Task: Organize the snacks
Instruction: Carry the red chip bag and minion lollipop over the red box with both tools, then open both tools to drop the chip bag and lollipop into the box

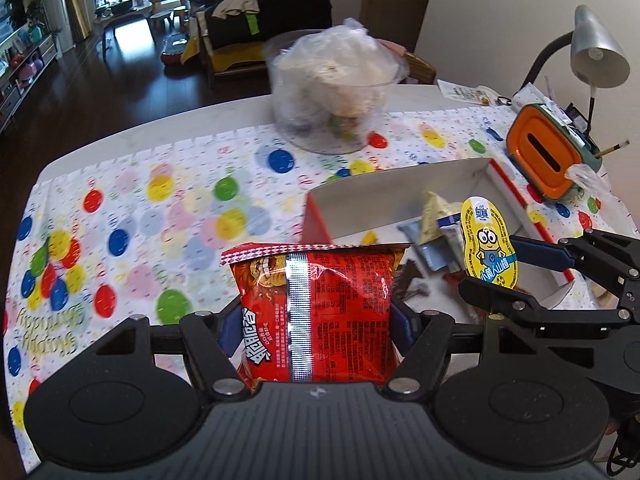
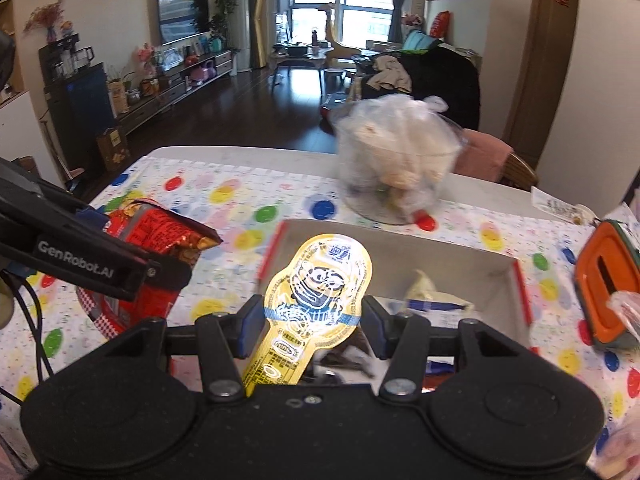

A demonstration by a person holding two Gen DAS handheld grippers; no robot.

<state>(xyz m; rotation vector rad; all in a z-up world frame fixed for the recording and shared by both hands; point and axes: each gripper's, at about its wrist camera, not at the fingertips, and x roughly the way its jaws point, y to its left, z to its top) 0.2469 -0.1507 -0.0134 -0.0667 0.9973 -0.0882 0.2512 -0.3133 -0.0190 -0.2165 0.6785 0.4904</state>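
Observation:
My left gripper (image 1: 316,326) is shut on a red snack bag (image 1: 320,308), held upright above the table just left of the white box (image 1: 384,184). The bag also shows in the right wrist view (image 2: 160,240). My right gripper (image 2: 310,320) is shut on a yellow Minion snack pack (image 2: 316,292), held over the near part of the white box (image 2: 460,264). The pack and right gripper also show in the left wrist view (image 1: 490,246). Several wrapped snacks (image 1: 436,228) lie inside the box.
A clear plastic tub with a bag of snacks (image 1: 332,88) stands at the table's far side. An orange tissue holder (image 1: 544,156) and a grey desk lamp (image 1: 596,48) stand at the right. A balloon-print cloth (image 1: 140,216) covers the table.

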